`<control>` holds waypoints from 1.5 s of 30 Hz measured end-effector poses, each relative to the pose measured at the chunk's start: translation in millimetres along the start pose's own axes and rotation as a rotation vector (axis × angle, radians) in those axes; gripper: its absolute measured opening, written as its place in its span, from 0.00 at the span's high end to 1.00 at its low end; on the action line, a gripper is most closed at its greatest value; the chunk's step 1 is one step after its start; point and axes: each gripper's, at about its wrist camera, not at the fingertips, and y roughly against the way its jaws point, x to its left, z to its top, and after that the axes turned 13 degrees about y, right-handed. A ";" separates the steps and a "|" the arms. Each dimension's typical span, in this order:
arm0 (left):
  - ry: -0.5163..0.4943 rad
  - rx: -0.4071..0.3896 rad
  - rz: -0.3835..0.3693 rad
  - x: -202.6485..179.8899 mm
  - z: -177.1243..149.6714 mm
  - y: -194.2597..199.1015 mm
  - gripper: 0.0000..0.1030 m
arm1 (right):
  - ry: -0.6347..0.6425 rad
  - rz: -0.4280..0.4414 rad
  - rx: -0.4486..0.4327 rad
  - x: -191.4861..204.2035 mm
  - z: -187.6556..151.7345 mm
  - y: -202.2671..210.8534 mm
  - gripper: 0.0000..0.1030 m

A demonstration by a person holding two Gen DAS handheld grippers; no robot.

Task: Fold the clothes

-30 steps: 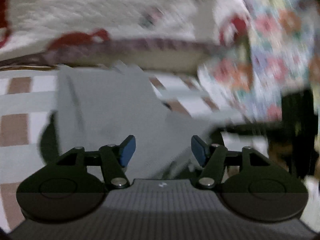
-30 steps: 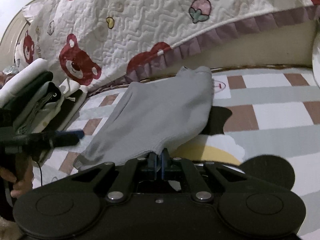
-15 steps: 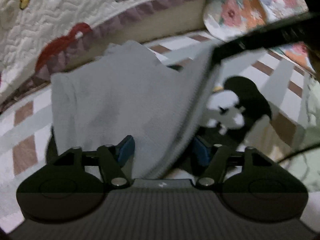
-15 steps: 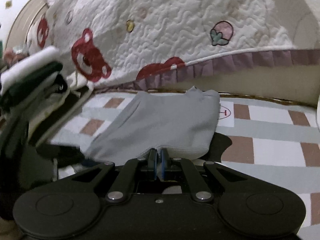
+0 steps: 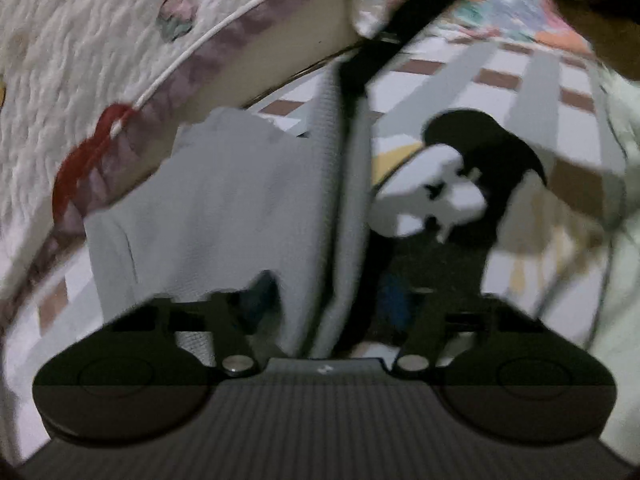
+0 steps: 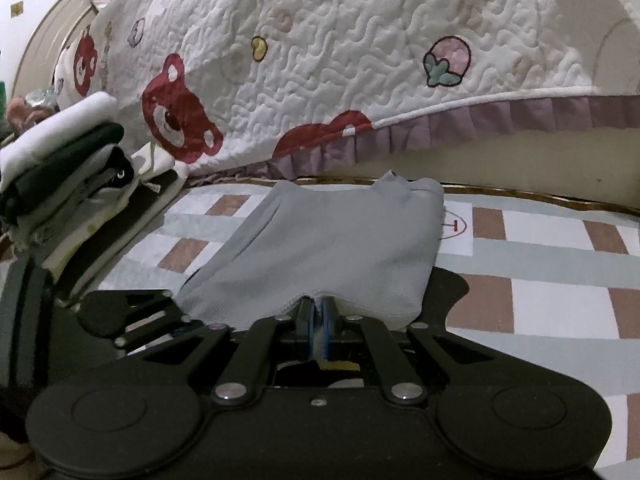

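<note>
A grey garment (image 6: 340, 248) lies on the checked bed sheet, its far end near the quilt. My right gripper (image 6: 318, 314) is shut on the middle of its near hem, holding that hem a little off the sheet. In the left wrist view the same grey garment (image 5: 224, 208) fills the middle, and a raised edge of it runs straight between the fingers of my left gripper (image 5: 326, 300). That gripper is open, its blue pads (image 5: 260, 296) wide apart on either side of the cloth. From the right wrist view, the left gripper (image 6: 132, 320) sits low at the hem's left end.
A stack of folded clothes (image 6: 60, 160) stands at the left. A white quilt with red bears (image 6: 320, 60) hangs along the back. The checked sheet (image 6: 540, 280) carries a panda print (image 5: 460, 184) right of the garment.
My left gripper has swung in onto the garment, and the raised edge now lies between its open fingers. The right gripper stays shut on the hem and has levelled out.
</note>
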 end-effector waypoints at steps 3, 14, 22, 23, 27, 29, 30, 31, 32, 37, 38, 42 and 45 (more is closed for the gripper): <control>0.191 -0.022 -0.030 26.3 9.4 -1.1 0.87 | 0.100 0.001 0.014 10.4 -3.6 3.0 0.88; 0.496 -0.024 -0.155 68.7 7.4 -5.6 0.88 | 0.871 -0.141 0.139 58.1 -39.8 0.9 0.38; 0.588 -0.043 -0.217 84.8 7.2 -0.3 0.88 | 1.076 -0.162 0.114 72.2 -37.6 -42.0 0.38; 0.582 -0.045 -0.217 84.1 7.1 1.1 0.88 | 1.096 -0.169 0.114 72.3 -37.2 -48.2 0.38; 0.533 -0.049 -0.214 81.4 7.2 5.5 0.87 | 1.022 -0.130 0.070 62.7 -15.9 -57.0 0.91; 0.394 -0.054 -0.182 69.4 6.8 12.1 0.70 | 0.860 -0.099 0.034 49.3 4.9 -53.6 0.92; 0.310 -0.056 -0.159 61.8 6.3 15.7 0.63 | 0.787 -0.083 0.015 43.2 11.5 -50.6 0.92; 0.244 -0.045 -0.122 55.1 5.6 18.4 0.51 | 0.725 -0.071 -0.003 38.4 15.9 -48.1 0.92; 0.175 -0.034 -0.078 47.7 4.2 20.8 0.50 | 0.677 -0.066 -0.012 34.6 18.9 -46.1 0.92; 0.032 -0.026 0.150 31.2 -1.7 23.3 0.33 | 0.503 -0.033 -0.050 21.9 26.4 -39.4 0.92; 0.010 -0.035 0.196 31.6 -2.6 21.5 0.29 | 0.490 -0.029 -0.058 21.0 26.5 -38.0 0.92; 0.048 -0.043 0.260 50.2 -0.2 18.6 0.62 | 0.439 -0.015 -0.088 17.4 26.9 -32.4 0.92; 0.125 -0.070 0.243 66.1 5.7 30.8 0.80 | 0.406 -0.002 -0.112 16.1 26.2 -26.6 0.92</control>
